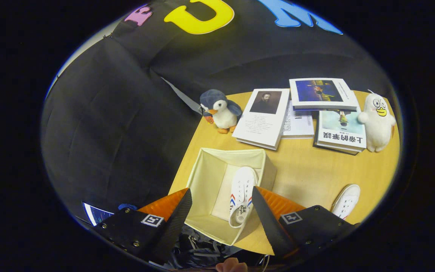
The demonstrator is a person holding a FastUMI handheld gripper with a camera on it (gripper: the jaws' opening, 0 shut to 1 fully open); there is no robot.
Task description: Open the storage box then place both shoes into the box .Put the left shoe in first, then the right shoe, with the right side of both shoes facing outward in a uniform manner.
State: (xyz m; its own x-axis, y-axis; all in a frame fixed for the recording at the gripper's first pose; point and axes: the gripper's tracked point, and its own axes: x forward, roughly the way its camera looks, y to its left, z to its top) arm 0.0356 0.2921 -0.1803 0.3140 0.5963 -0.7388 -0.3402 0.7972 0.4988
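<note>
Wooden surface point(308, 173) carries everything, backed by the black cloth wall. Largest item on it is the cream fabric storage box point(210, 177), open-topped, sitting just ahead of the hand-held gripper point(221, 215) and partly between its fingers. One white shoe point(242, 196) with red and blue side stripes lies inside the box against its 3 o'clock wall, toe toward 12 o'clock, heel opening nearest the fingers. Beyond the box, from about 12 to 2 o'clock, a spread of books point(300, 113): one with a portrait cover, one with a dark blue cover stacked over another, a pale one underneath. White duck plush point(378, 122) stands at the 3 o'clock end of the books; blue-grey penguin plush point(219, 109) stands at their 9 o'clock end, near the surface's edge. Second white shoe point(346, 200) rests on the surface at 3 o'clock of the box, well apart from it, partly hidden behind the right finger. Hand-held gripper: fingers spread wide, nothing between them gripped. A fingertip, probably the operator's, shows below the fingers point(231, 265).
</note>
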